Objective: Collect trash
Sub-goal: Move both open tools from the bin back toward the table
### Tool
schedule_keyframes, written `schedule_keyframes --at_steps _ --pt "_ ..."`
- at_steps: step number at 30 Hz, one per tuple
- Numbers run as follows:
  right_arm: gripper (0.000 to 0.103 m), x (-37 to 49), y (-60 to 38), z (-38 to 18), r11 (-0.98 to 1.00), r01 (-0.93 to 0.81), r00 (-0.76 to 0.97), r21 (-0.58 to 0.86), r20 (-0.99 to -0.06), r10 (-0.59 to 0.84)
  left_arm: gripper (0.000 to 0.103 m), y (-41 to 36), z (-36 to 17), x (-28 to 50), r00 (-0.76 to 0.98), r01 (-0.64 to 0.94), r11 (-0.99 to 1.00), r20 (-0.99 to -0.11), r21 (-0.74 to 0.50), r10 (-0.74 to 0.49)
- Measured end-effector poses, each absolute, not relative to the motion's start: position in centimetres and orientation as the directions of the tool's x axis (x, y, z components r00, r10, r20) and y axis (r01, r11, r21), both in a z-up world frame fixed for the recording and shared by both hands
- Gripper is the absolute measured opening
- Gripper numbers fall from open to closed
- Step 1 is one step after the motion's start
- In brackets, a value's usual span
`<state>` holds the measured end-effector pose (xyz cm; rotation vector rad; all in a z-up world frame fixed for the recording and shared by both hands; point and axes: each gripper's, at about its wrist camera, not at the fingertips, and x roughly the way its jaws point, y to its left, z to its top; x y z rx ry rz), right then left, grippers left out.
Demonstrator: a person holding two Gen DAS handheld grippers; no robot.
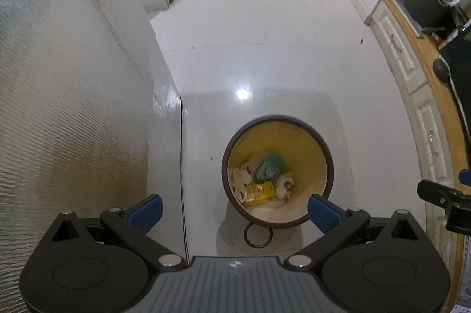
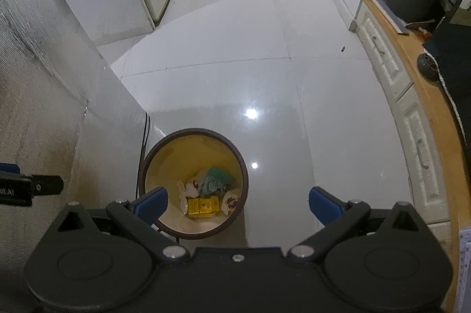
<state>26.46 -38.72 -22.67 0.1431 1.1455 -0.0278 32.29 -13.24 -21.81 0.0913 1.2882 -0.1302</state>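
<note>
A round bin with a dark brown rim (image 1: 329, 154) (image 2: 244, 165) and yellow inside stands on the pale tiled floor. At its bottom lie a yellow box (image 1: 260, 190) (image 2: 204, 206), a green packet (image 1: 269, 168) (image 2: 216, 180) and crumpled white wrappers (image 1: 240, 180) (image 2: 188, 186). My left gripper (image 1: 234, 211) hovers above the bin's near side, open and holding nothing. My right gripper (image 2: 238, 202) hangs above the bin's right edge, open and holding nothing. Each gripper shows at the edge of the other's view, the right gripper (image 1: 444, 201) at right, the left gripper (image 2: 29, 189) at left.
A textured glass panel (image 1: 64, 95) (image 2: 38, 83) stands close on the left, with a black cable (image 1: 182, 165) running down beside it. A wooden counter (image 1: 426, 68) (image 2: 426, 83) over white drawers (image 2: 421, 142) runs along the right. The floor (image 2: 235, 33) continues ahead into a hallway.
</note>
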Motion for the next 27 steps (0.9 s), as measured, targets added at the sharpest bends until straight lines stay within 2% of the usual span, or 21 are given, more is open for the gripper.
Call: schedule_keyframes --at_steps 13,27 --pt "0.103 23.3 -39.9 -14.5 0.991 0.065 0.576 0.116 -0.815 0.058 0.103 -13.2 -12.1 30.1 0.435 0.221 0.974 -0.889 -0.048 -0.142" --pt "0.103 21.5 -36.5 -4.4 0.991 -0.066 0.755 0.113 -0.645 0.123 0.103 -9.6 0.7 25.2 0.669 0.230 0.973 -0.728 0.012 -0.150"
